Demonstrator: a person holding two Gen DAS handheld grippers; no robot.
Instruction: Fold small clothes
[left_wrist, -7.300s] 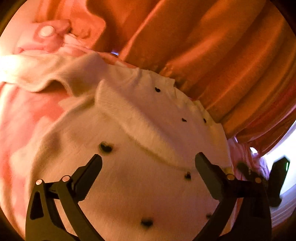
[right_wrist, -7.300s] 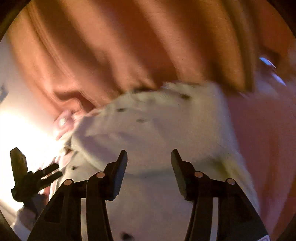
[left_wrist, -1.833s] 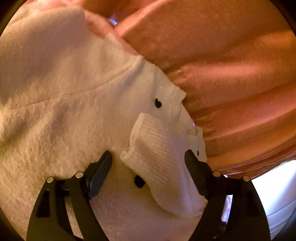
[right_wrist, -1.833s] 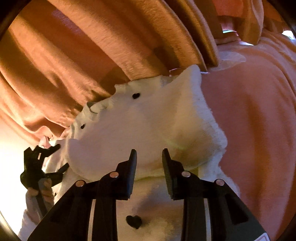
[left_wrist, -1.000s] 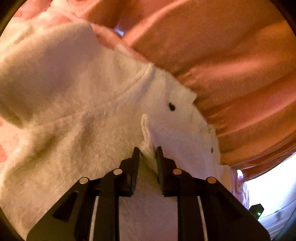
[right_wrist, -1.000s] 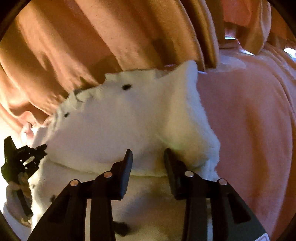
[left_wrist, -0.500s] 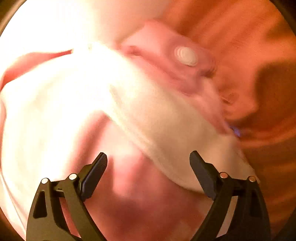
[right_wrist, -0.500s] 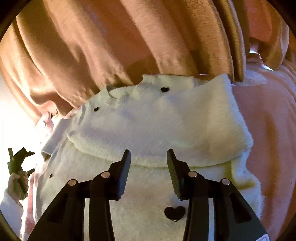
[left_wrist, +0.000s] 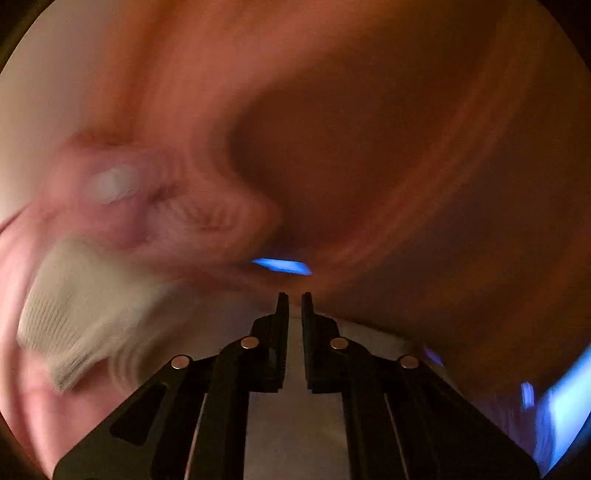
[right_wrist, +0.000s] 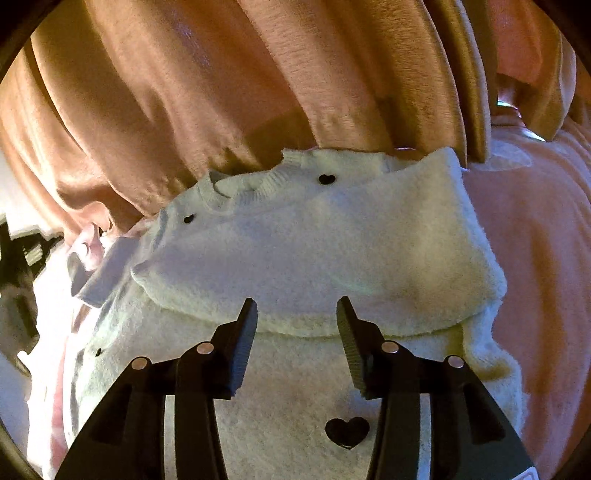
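Observation:
A small white fuzzy sweater (right_wrist: 295, 258) with black hearts lies on a pink bedcover (right_wrist: 535, 258), its right sleeve folded across the chest. My right gripper (right_wrist: 295, 314) is open and empty, hovering just above the folded sleeve's edge. In the blurred left wrist view, my left gripper (left_wrist: 294, 299) is almost shut with white knit between the fingers, and the ribbed sleeve cuff (left_wrist: 74, 317) hangs at the lower left. The left gripper (right_wrist: 18, 277) shows dimly at the left edge of the right wrist view.
An orange-brown curtain (right_wrist: 221, 92) hangs right behind the sweater and fills the back of both views. A pink garment with a pale button (left_wrist: 114, 182) lies left of the sweater. A bright window strip (left_wrist: 561, 398) shows at lower right.
My left gripper, wide open half a second ago, has closed on the left sleeve area and is swinging fast. My right gripper has opened a little wider and holds nothing.

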